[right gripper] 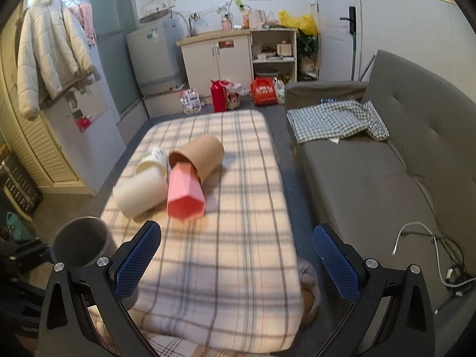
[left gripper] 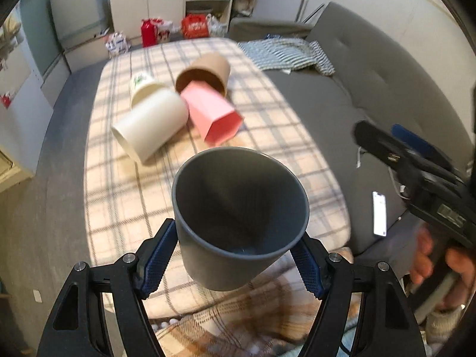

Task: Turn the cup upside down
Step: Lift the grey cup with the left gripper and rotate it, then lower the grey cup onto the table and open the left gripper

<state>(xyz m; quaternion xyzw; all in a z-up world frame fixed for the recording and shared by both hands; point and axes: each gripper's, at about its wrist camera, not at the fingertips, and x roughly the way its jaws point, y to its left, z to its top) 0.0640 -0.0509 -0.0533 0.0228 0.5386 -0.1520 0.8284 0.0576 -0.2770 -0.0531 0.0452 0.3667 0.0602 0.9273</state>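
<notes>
My left gripper (left gripper: 235, 255) is shut on a dark grey cup (left gripper: 238, 217), held above the near end of the plaid-covered table (left gripper: 267, 136) with its mouth tilted up toward the camera. The same grey cup (right gripper: 81, 242) shows at the lower left of the right wrist view. My right gripper (right gripper: 238, 251) is open and empty above the table's near end; it also shows in the left wrist view (left gripper: 416, 172) at the right. On the table lie a white cup (left gripper: 151, 128), a pink faceted cup (left gripper: 214, 116), a brown cup (left gripper: 205, 73) and a printed white cup (left gripper: 141, 84), all on their sides.
A grey sofa (right gripper: 386, 163) stands right of the table, with a checked cloth (right gripper: 336, 120) and cables (right gripper: 440, 253) on it. A phone (left gripper: 380, 213) lies on the sofa. Cabinets (right gripper: 220, 56), red bags (right gripper: 261, 92) and a red bottle (right gripper: 217, 96) are beyond the table's far end.
</notes>
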